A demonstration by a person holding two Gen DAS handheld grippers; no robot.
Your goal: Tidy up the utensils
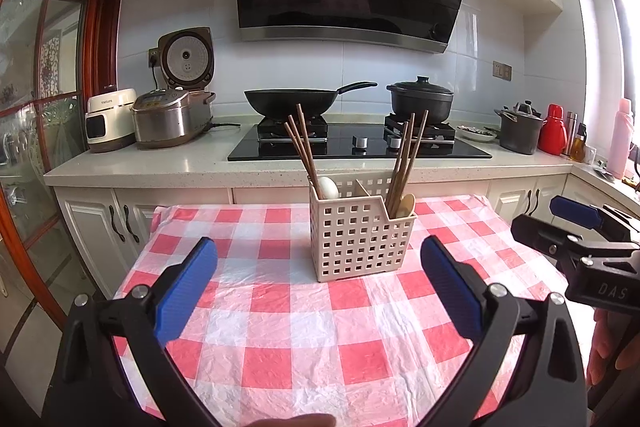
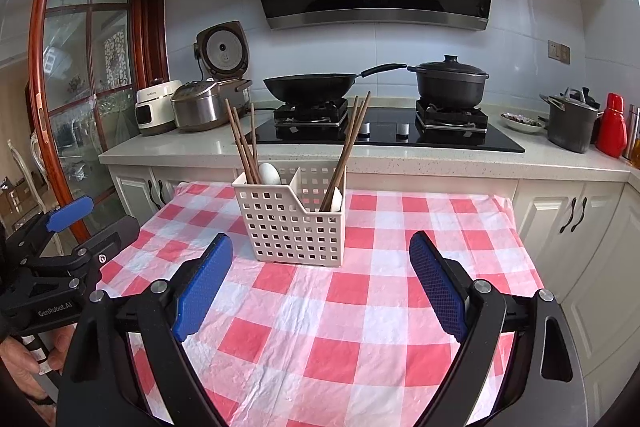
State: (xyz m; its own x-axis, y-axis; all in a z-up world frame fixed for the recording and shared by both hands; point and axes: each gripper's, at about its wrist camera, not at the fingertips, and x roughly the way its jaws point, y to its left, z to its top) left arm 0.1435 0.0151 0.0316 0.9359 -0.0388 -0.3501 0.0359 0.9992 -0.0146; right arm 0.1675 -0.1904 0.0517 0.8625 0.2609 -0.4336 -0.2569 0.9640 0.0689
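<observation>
1. Left gripper (image 1: pixel 319 259): blue pads spread wide, nothing between them. It hovers over the checked tablecloth (image 1: pixel 296 339) at the near edge of the table.
2. Right gripper (image 2: pixel 321 255): pads likewise spread wide and empty, above the same cloth. In the left wrist view its body shows at 3 o'clock, well apart from the basket.
3. Utensil basket (image 1: pixel 360 241): beige, perforated, upright on the cloth at 12 o'clock from both grippers. An inner wall divides it into a left and a right compartment.
4. Left compartment: brown chopsticks (image 1: pixel 301 143) lean toward 11 o'clock, with a white spoon (image 1: pixel 328 187) beside them.
5. Right compartment: a second chopstick bundle (image 1: pixel 408 155) leans toward 1 o'clock; a pale spoon (image 1: pixel 407 205) sits at its base. Wooden or plastic, I cannot tell.
6. No utensil lies loose on the cloth in either view.
7. Background at 12 o'clock: counter with a black wok (image 1: pixel 288 101) and a lidded black pot (image 1: pixel 421 98) on the stove; rice cooker (image 1: pixel 172 115) at 10 o'clock, lid up.
</observation>
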